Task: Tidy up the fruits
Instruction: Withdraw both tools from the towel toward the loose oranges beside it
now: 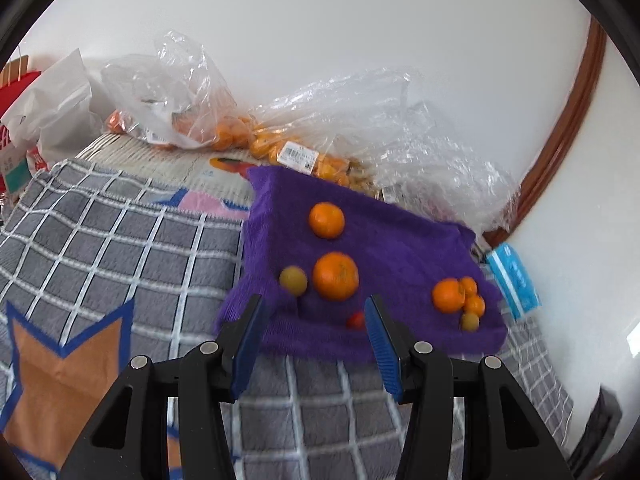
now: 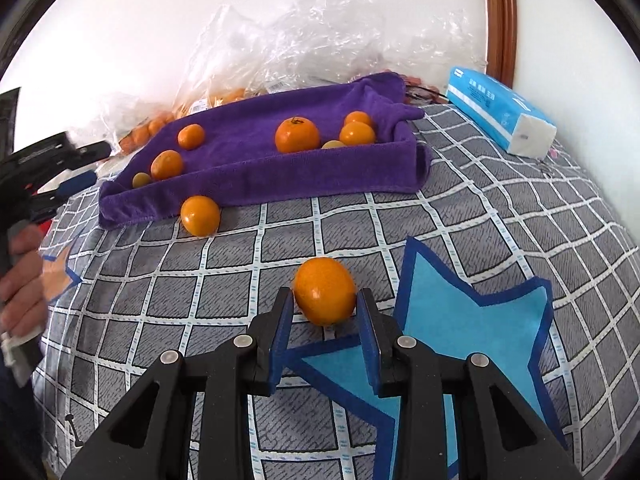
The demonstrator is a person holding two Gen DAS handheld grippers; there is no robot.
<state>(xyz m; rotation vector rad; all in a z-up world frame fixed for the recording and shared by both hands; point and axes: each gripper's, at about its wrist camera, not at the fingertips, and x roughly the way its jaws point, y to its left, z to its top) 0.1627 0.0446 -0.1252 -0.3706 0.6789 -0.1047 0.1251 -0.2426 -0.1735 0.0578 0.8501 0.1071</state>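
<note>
A purple towel (image 1: 400,240) (image 2: 256,168) lies on a grey checked blanket and holds several oranges (image 1: 335,275) (image 2: 297,134) and small yellow-green fruits (image 1: 293,280). A tiny red fruit (image 1: 355,320) lies near the towel's front edge. My left gripper (image 1: 314,308) is open and empty, just in front of the towel. My right gripper (image 2: 325,304) is shut on an orange fruit (image 2: 325,290), held low over the blanket. Another orange fruit (image 2: 200,215) sits on the blanket beside the towel's edge.
Clear plastic bags with more oranges (image 1: 256,136) (image 2: 304,40) lie along the white wall behind the towel. A blue tissue pack (image 2: 500,112) (image 1: 516,280) lies to the right. White and red bags (image 1: 48,112) stand at far left. The left gripper and hand (image 2: 24,216) show at the right view's left edge.
</note>
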